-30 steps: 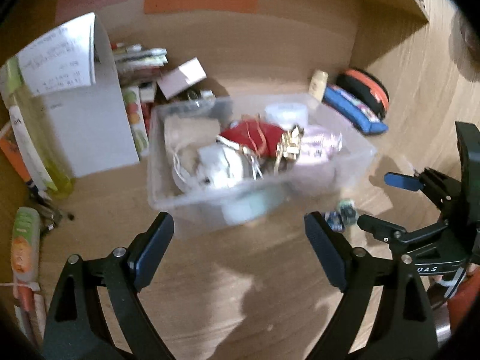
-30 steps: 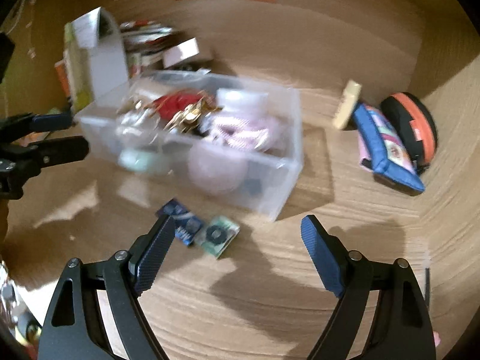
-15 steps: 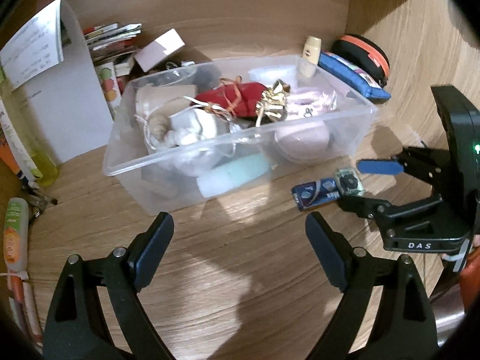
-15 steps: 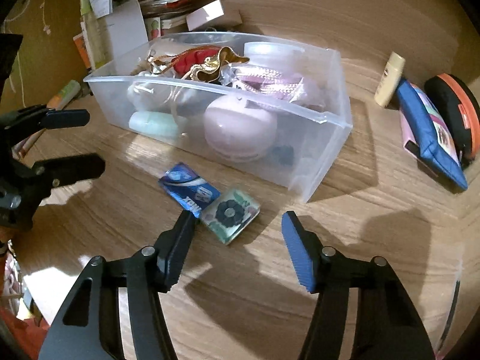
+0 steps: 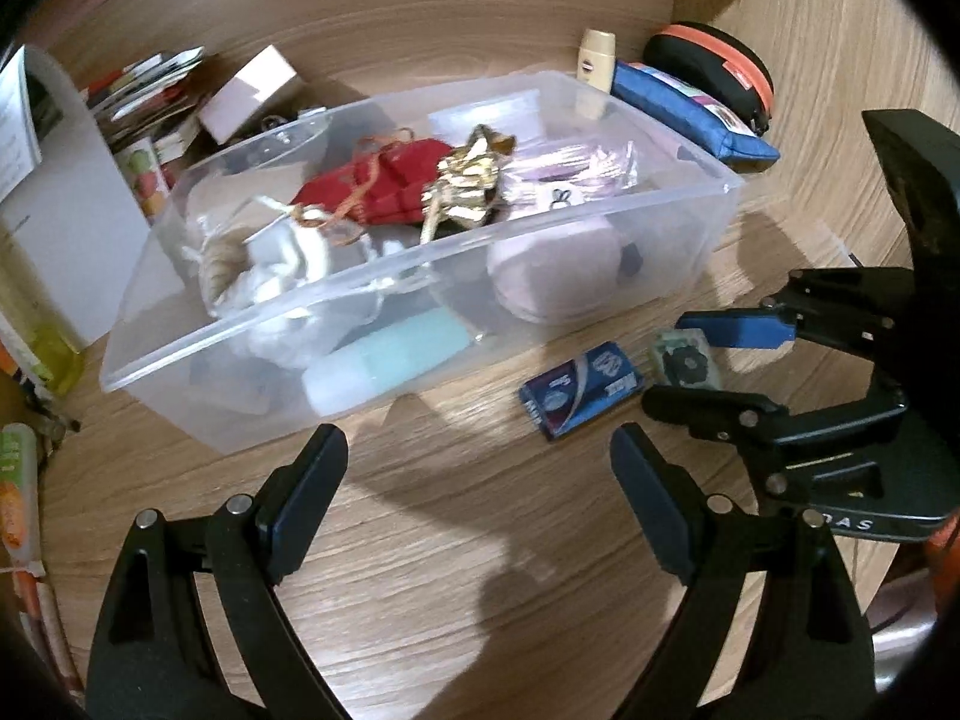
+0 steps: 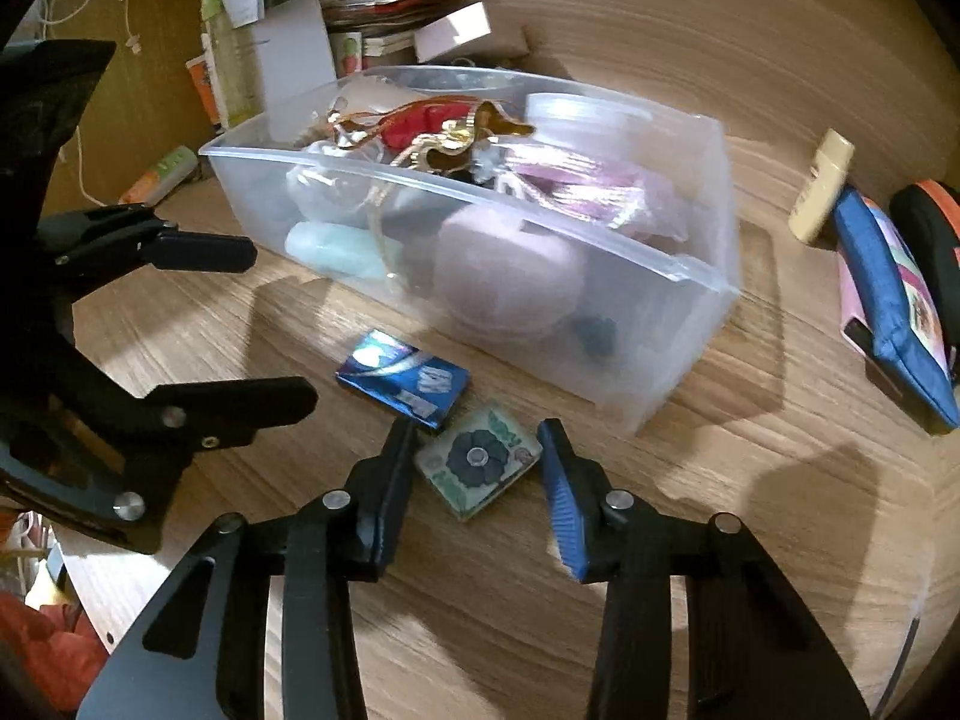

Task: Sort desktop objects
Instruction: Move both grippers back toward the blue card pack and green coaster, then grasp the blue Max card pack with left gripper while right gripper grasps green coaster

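Note:
A clear plastic bin [image 5: 252, 330] [image 6: 684, 267] holds a red pouch, gold ribbon, pink round case and other small items. In front of it lie a blue packet [image 5: 579, 389] [image 6: 403, 379] and a small green square tile with a dark flower [image 6: 477, 459] [image 5: 684, 360]. My right gripper [image 6: 477, 468] is open, low over the desk, its fingers on either side of the tile; I cannot tell if they touch it. It also shows in the left wrist view [image 5: 690, 360]. My left gripper [image 5: 480, 504] is open and empty, near the bin's front.
A blue pencil case [image 6: 894, 300], a black and orange case [image 5: 714, 75] and a small cream bottle [image 6: 822, 186] lie right of the bin. A white paper box [image 6: 288, 42], booklets and a green bottle stand behind left. An orange tube [image 5: 15, 504] lies at left.
My right gripper has moved forward and down and narrowed around the green tile. My left gripper has come closer to the bin and stays open.

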A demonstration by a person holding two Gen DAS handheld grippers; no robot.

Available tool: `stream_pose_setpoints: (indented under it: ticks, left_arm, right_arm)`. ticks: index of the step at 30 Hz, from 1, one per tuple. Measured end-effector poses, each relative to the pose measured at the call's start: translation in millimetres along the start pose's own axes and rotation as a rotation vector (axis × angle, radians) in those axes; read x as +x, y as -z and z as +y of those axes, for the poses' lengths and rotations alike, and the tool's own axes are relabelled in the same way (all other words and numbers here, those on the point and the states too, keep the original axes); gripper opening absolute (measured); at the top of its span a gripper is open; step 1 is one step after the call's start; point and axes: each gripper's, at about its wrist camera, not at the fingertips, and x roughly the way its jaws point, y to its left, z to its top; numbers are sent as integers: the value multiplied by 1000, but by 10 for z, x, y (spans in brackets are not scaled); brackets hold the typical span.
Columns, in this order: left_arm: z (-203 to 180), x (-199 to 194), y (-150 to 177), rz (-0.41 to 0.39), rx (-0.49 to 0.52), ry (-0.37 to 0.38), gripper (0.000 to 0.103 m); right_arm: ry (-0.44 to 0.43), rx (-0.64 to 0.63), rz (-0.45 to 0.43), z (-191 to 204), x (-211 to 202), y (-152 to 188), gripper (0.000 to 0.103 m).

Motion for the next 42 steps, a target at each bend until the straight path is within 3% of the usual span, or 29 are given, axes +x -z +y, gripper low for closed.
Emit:
stream_pose_setpoints:
  ticks: [7,13,24,33,42]
  left_arm:
    - [-224,156,-102,31,12,0,90]
    - [-362,274,-157,43,15,-46,88]
    - [-349,272,-158,30,-29,-5,53]
    - [-313,228,-120,11,-51,-1,52]
    - [-198,-164,-87,-99,-80,4,52]
  right_arm:
    - [-11,69,-45,-296,-196,116,38]
    - [-8,96,-89,-443,-379,154,38]
    - [-34,87,-127,-481,-506,180,38]
    - [-44,103,-132,-465,-513,185,38]
    - [-22,102,-160,-382,-643,120,38]
